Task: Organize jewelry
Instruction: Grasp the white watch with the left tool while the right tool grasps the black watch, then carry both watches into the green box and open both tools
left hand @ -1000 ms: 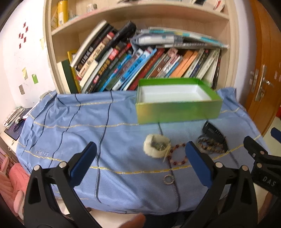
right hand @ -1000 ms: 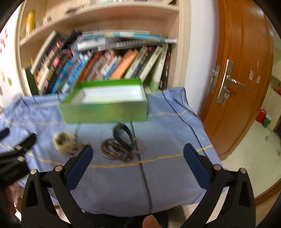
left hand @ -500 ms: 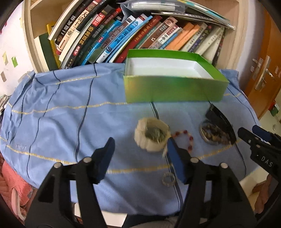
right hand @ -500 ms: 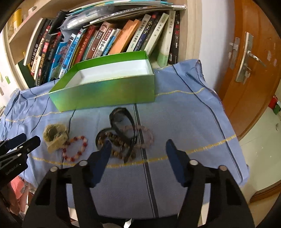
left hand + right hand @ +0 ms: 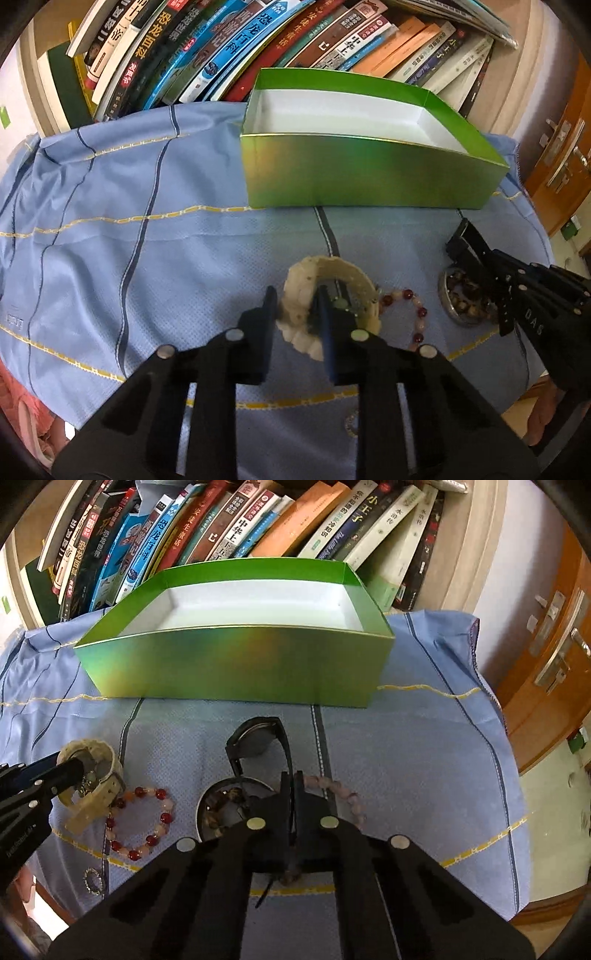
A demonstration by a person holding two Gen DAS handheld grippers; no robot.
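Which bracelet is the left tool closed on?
The cream bangle, the chunky ring left of the rest: the left tool pinches its wall. The red-bead bracelet and the pink-bead bracelet lie flat, untouched by it.

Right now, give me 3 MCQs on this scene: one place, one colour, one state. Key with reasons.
1. Where is the red-bead bracelet?
A. on a shelf
B. on the cloth, between the cream bangle and the round tin
C. on the floor

2. What colour is the inside of the green box?
A. white
B. black
C. red

3. What is the left gripper doing?
A. wide open in the air
B. closed across the cream bangle's wall
C. shut on a book

Key:
1. B, the beads lie flat between those two.
2. A, the floor and inner walls show white.
3. B, one finger is inside the ring and one outside.
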